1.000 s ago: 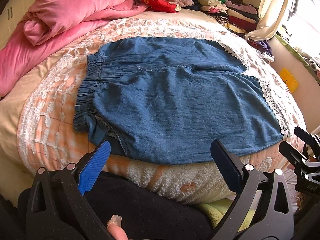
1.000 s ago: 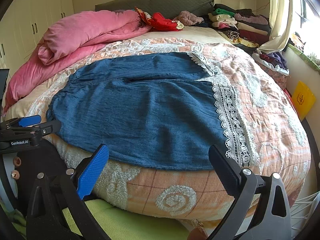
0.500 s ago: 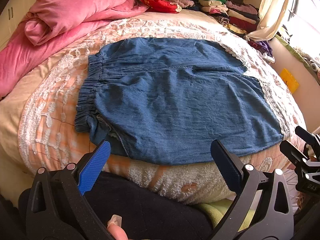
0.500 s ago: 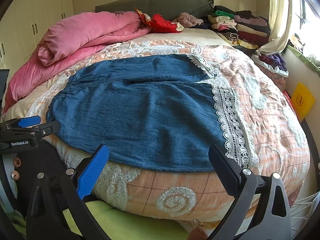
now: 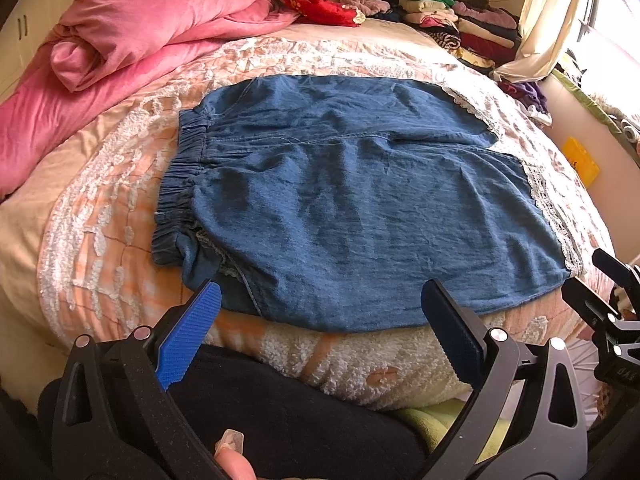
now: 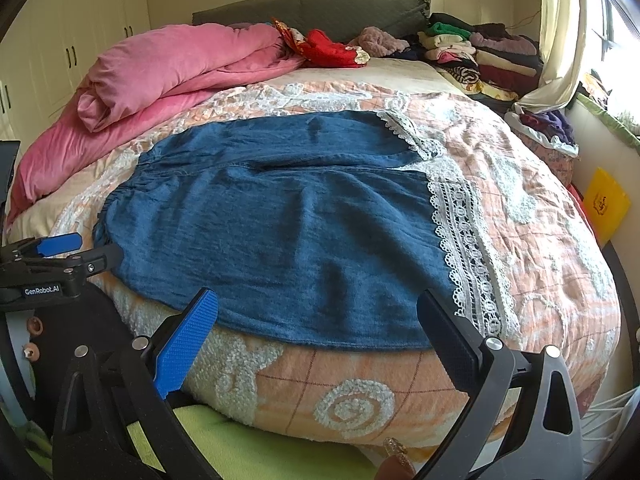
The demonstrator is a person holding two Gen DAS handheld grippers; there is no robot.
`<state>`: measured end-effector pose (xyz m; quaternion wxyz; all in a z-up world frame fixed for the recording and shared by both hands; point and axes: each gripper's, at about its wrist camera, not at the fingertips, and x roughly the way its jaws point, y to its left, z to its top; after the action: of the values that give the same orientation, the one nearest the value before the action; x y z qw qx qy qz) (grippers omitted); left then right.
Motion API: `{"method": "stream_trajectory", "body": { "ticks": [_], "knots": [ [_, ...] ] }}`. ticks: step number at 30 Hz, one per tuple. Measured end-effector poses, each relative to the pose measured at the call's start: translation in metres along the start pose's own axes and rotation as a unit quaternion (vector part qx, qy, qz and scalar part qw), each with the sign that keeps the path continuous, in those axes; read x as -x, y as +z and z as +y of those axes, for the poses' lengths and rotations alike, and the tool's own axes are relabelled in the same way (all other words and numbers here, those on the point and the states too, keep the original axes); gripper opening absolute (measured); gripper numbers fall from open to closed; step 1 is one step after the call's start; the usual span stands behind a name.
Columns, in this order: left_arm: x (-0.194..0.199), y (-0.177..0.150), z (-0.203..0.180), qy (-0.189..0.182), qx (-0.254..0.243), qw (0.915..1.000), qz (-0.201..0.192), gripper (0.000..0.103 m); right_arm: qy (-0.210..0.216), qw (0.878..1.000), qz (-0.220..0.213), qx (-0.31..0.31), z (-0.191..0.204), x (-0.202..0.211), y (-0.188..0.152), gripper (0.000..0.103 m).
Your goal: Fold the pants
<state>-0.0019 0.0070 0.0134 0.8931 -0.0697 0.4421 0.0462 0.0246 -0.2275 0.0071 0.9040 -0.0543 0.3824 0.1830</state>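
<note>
Blue denim pants point(image 5: 352, 200) with an elastic waistband at the left and white lace hems at the right lie flat on the bed point(image 5: 100, 216). The same pants point(image 6: 288, 220) fill the middle of the right wrist view. My left gripper point(image 5: 320, 300) is open, hovering just off the pants' near edge toward the waistband end. My right gripper point(image 6: 316, 300) is open too, over the near edge by the lace hem point(image 6: 468, 256). Nothing is between either pair of fingers. Each gripper shows at the edge of the other's view.
A rolled pink duvet point(image 5: 132, 32) lies at the bed's far left. Stacks of folded clothes point(image 5: 460, 28) and a red garment point(image 5: 324, 6) sit along the headboard. A yellow object point(image 6: 606, 204) stands by the right wall under the window curtain point(image 6: 560, 40).
Both views have shifted slightly, so the pants sit a little lower and nearer in the frames. The pants have not moved and both grippers stay open.
</note>
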Motion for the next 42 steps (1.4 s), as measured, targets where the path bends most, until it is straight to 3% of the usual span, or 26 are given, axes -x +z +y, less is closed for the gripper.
{"method": "stream_trajectory", "body": {
  "ticks": [11,27,42],
  "knots": [
    [-0.012,0.015,0.019,0.018,0.017,0.9997,0.000,0.094,0.000,1.000,-0.001,0.019,0.002,-0.019,0.030,0.099],
    [-0.038,0.075,0.081,0.069,0.067,0.9953,-0.007,0.094,0.048,0.997,0.000,0.061,0.028,-0.067,0.095,0.099],
    [-0.081,0.122,0.113,0.080,0.061,0.9948,0.010,0.094,0.082,0.989,0.034,0.120,0.057,-0.151,0.168,0.099]
  ]
}}
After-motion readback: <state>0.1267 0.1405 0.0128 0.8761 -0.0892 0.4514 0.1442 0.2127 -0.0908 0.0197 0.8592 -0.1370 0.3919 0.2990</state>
